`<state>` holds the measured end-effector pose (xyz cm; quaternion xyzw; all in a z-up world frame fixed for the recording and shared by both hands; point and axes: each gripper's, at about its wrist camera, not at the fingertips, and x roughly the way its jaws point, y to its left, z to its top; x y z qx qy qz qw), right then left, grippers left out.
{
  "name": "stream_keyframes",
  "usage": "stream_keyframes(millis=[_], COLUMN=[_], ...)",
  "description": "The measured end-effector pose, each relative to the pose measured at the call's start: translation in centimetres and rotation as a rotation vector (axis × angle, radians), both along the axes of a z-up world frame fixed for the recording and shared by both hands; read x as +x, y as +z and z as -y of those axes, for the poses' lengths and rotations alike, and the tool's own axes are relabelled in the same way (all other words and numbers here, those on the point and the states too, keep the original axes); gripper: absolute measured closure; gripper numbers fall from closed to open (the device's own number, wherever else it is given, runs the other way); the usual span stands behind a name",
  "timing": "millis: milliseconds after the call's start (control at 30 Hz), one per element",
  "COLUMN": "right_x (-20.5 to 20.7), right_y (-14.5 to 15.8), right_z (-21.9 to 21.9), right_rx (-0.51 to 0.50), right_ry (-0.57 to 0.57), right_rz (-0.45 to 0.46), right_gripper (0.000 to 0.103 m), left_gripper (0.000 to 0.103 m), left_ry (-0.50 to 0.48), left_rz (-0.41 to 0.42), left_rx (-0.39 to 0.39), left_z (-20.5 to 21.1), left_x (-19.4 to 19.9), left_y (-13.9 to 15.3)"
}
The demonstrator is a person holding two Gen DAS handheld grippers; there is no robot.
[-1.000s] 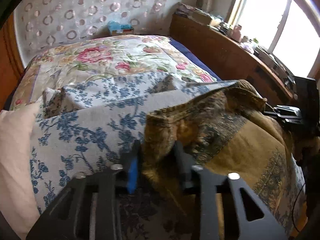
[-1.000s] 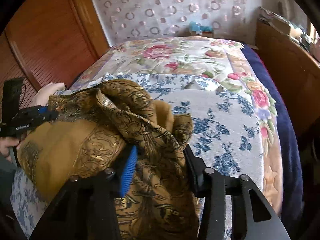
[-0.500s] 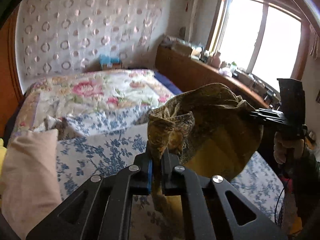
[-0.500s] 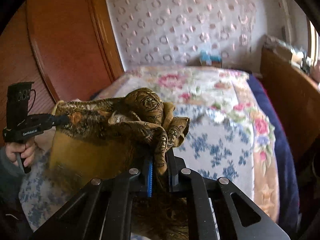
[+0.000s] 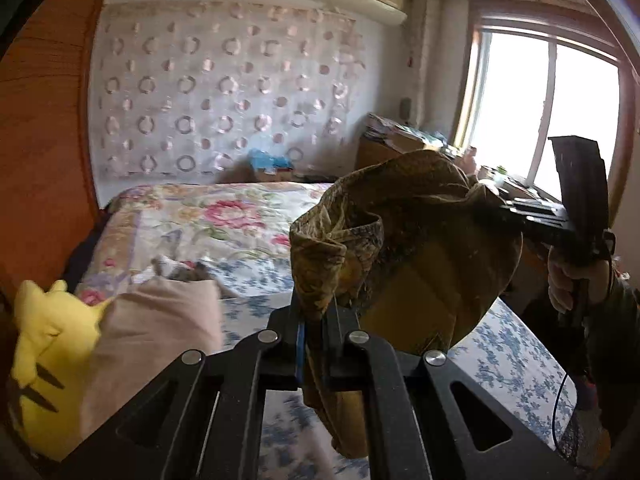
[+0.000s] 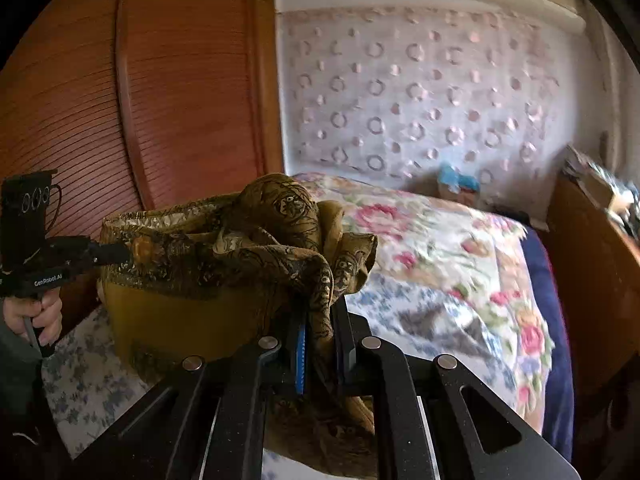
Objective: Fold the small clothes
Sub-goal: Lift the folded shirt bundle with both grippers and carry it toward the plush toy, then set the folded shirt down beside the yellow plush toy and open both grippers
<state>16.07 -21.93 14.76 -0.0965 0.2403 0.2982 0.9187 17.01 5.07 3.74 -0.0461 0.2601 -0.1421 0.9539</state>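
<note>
Mustard-gold paisley cloth garment point(image 5: 420, 264) is up in the air over the bed with the blue-flowered sheet point(image 5: 516, 360), strung between my two claws.

From the left wrist cam: my left gripper point(image 5: 318, 320) is squeezed nearly all the way closed on a bunched corner, and quite a wad of fabric sticks up above the jaws. The right gripper point(image 5: 516, 214) has the far corner, and the middle sags in a deep belly. My worry here is that I'm pinching a crumpled lump rather than a clean edge, so layers could slide out when I pull it taut.

From the right wrist cam: the right gripper point(image 6: 320, 320) is clamped just as tight on a twisted, rope-like bit of the cloth, and the left gripper point(image 6: 108, 254) grips the other end. That twist is the other risk, since laying it down like this would likely give a crooked fold. Also the yellow plush toy point(image 5: 48, 344) and the beige pillow point(image 5: 152, 332) sit close on the left, so the hanging tail could drag over them.
</note>
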Motion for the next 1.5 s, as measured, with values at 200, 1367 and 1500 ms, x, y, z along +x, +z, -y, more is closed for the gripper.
stream_keyframes(millis=[200, 1367, 1500], right_x=[2.6, 19.7, 20.4], right_y=[0.8, -10.0, -12.3], right_z=[-4.5, -24.1, -23.2], right_rx=[-0.041, -0.194, -0.187], right_ry=[0.132, 0.301, 0.280], right_rz=[0.033, -0.127, -0.203], right_gripper=[0.093, 0.049, 0.049], left_gripper=[0.096, 0.090, 0.063], left_ry=[0.112, 0.420, 0.450], left_rz=[0.031, -0.222, -0.191], left_rx=[0.008, -0.018, 0.010], left_z=[-4.1, -15.2, -15.2], left_x=[-2.1, -5.0, -5.5], left_y=[0.3, -11.6, -10.5])
